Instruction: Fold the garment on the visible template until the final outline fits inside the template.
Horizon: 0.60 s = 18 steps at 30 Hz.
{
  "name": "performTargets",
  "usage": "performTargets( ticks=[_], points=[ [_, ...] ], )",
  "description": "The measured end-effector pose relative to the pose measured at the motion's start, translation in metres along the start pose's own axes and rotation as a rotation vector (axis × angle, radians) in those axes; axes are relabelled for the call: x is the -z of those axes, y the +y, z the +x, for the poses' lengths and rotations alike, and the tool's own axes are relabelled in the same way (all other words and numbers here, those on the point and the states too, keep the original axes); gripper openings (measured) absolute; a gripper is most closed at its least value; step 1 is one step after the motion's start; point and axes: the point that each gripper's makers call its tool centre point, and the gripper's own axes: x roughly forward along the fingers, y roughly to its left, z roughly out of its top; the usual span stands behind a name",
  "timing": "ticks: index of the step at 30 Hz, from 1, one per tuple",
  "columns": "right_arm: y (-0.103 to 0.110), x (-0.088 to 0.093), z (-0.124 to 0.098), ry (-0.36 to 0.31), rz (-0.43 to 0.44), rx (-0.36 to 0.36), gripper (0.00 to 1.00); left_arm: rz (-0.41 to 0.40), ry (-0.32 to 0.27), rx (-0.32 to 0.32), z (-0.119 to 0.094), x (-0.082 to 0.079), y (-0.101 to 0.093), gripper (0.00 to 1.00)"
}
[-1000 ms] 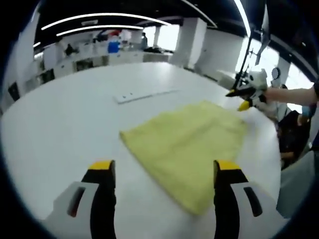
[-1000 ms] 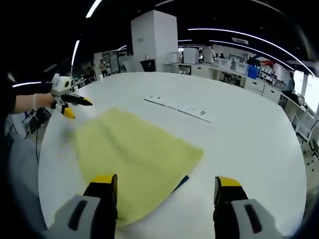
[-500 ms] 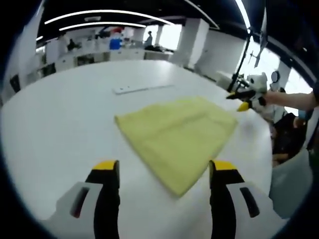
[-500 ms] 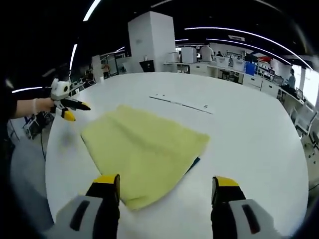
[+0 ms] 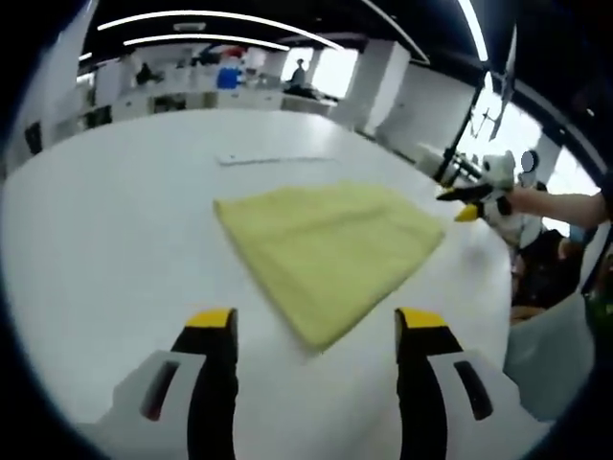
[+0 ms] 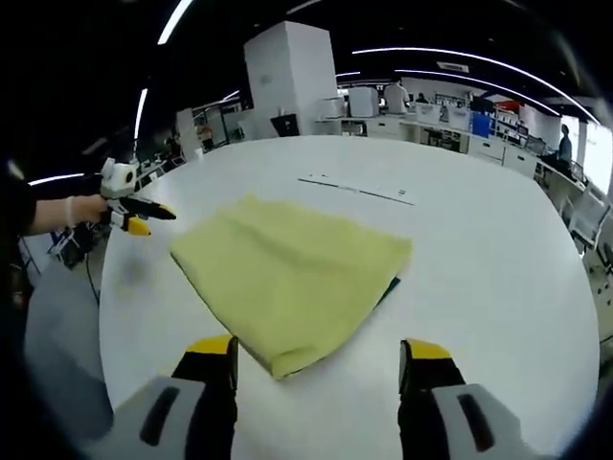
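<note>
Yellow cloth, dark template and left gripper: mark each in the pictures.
yellow cloth [image 6: 292, 283], right gripper view, middle of its top layer
dark template [image 6: 391, 287], right gripper view, edge peeking from under the cloth
left gripper [image 6: 142, 219], right gripper view, between its yellow tips

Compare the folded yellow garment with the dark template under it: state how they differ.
The folded yellow cloth garment is bright and spread wide across the white table; the dark template beneath shows as a thin dark sliver at the garment's right edge. The garment lies on top, the template underneath, mostly covered. Both lie flat, and neither claw touches them.
</note>
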Motion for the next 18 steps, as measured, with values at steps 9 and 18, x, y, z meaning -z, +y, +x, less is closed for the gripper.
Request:
performTargets(
  ticks=[9, 18],
  points=[
    [-0.002, 0.011, -0.014, -0.007, 0.031, 0.013, 0.62, -0.028, 0.003, -0.004, -0.007, 0.011, -0.002, 0.56],
    [0.010, 0.016, -0.008, 0.000, 0.046, -0.023, 0.52, -0.060, 0.006, 0.011, -0.003, 0.016, -0.006, 0.49]
  ],
)
